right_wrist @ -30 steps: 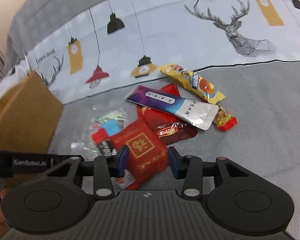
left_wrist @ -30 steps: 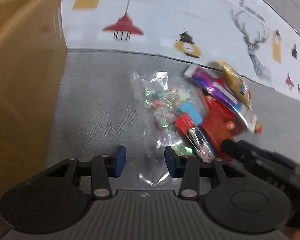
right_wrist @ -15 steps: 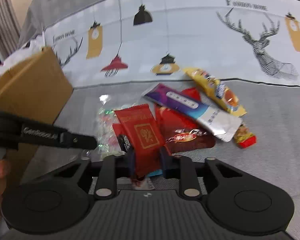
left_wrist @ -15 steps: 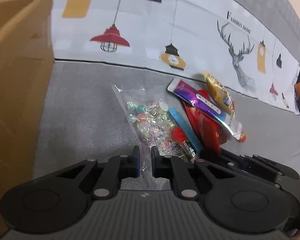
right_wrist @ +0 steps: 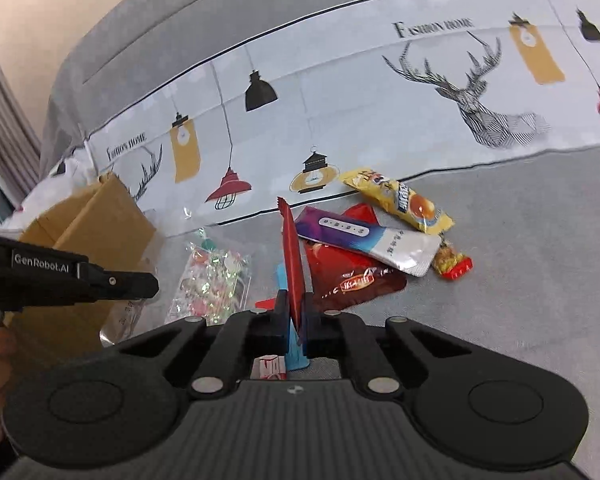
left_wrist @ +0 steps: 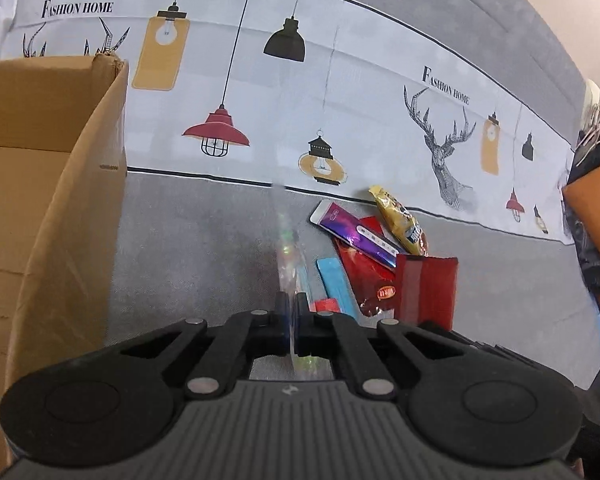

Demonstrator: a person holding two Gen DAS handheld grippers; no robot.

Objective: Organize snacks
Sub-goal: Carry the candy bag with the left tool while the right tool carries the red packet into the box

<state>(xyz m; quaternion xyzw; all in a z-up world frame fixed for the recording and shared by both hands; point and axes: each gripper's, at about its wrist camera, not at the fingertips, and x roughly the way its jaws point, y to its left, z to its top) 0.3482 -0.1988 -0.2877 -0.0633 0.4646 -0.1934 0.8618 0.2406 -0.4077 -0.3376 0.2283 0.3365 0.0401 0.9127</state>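
Observation:
My left gripper (left_wrist: 291, 312) is shut on the clear bag of colourful candies (left_wrist: 286, 248), held edge-on above the grey cloth; the bag also shows in the right wrist view (right_wrist: 212, 280). My right gripper (right_wrist: 294, 312) is shut on a flat red packet (right_wrist: 291, 256), lifted upright and seen edge-on; it also shows in the left wrist view (left_wrist: 428, 288). On the cloth lie a purple-silver pouch (right_wrist: 364, 240), a yellow snack bar (right_wrist: 400, 200), a dark red pouch (right_wrist: 352, 284) and a blue strip (left_wrist: 334, 280).
An open cardboard box (left_wrist: 48, 208) stands at the left, close to the left gripper; it also shows in the right wrist view (right_wrist: 96, 224). A patterned cloth with lamps and deer (left_wrist: 340, 112) lies behind the snacks. A small red-yellow candy (right_wrist: 452, 262) lies right of the pile.
Both grippers closed: the left on the candy bag, the right on the red packet. Both have lifted their items off the cloth, turned edge-on.

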